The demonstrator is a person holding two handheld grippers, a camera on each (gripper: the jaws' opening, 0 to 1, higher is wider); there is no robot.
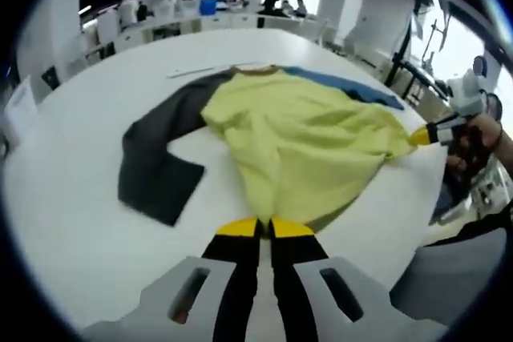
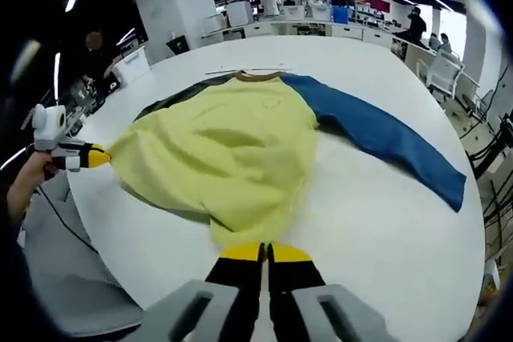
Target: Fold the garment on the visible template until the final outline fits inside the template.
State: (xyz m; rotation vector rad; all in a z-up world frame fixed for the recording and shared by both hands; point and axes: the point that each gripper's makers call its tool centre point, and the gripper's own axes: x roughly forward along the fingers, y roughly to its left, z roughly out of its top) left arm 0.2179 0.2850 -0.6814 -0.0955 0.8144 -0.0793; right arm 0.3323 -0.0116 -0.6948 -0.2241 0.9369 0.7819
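I have the bottom edge of the yellow shirt with one grey and one blue sleeve [image 1: 296,138], lying on the white round tabletop [image 1: 72,222], pinched in both closed jaws, so next I should lift it and fold it up toward the collar.

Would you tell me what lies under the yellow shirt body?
The white table shows around the shirt, with its dark sleeve and blue sleeve spread out. Anything beneath the yellow body is covered; no template outline is visible.
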